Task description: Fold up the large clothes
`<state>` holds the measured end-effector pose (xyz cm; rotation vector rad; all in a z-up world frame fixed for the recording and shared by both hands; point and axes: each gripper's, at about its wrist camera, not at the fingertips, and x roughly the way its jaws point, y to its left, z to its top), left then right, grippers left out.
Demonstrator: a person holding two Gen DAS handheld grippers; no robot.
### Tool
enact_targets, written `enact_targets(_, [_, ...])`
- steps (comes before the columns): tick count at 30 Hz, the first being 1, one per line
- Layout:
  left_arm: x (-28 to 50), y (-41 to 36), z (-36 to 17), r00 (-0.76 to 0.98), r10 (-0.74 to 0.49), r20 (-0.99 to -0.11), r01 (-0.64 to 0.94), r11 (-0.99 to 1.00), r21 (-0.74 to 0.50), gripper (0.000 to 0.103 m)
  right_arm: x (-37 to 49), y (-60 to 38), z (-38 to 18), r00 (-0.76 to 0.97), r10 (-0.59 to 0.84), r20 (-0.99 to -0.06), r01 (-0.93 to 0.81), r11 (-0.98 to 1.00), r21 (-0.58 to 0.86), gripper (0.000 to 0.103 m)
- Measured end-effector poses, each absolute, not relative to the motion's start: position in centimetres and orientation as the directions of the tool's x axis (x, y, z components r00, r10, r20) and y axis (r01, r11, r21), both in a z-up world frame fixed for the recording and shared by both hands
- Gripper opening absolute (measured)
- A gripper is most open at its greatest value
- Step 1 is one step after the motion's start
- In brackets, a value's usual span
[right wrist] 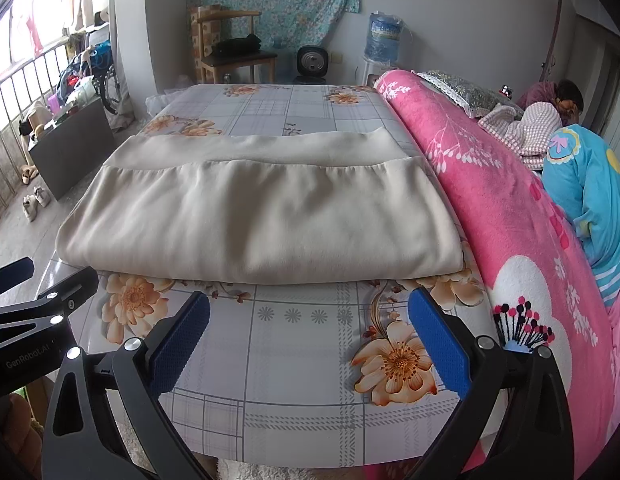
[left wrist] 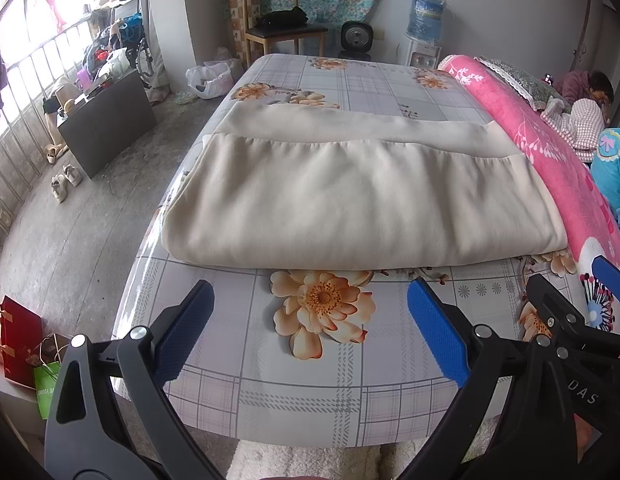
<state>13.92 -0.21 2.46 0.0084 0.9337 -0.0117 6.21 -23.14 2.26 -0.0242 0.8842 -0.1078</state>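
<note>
A: Both tools hang back at the near edge of the table (left wrist: pixel 390 92). The left gripper (left wrist: pixel 310 324) has its jaws spread wide, nothing between them; the right gripper (right wrist: pixel 310 332) likewise, wide and empty.

B: And the garment?

A: The beige garment (right wrist: pixel 253 216) lies folded mid-table, its fold edge facing us, a bare strip of flowered cloth between it and the fingertips. Its right side runs just beside the pink blanket (right wrist: pixel 510 208), possibly touching; hard to say from here. Its left corner reaches the table's left edge, open floor (left wrist: pixel 69 232) beyond.
</note>
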Motion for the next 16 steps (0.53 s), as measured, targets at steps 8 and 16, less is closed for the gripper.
enact_targets(8, [13.92,-0.25,2.49,0.593,-0.007,-0.805,0.014,1.0,0.001,0.094,6.16,-23.22,2.23,0.626,-0.105,-0.773,0.086,0.994,-0.065,0.097])
enact_targets(16, [13.88,-0.2,2.5,0.592,-0.008,-0.806,0.013,1.0,0.0,0.094,6.08,-23.23,2.19,0.626,-0.106,-0.772,0.088,0.994,-0.065,0.097])
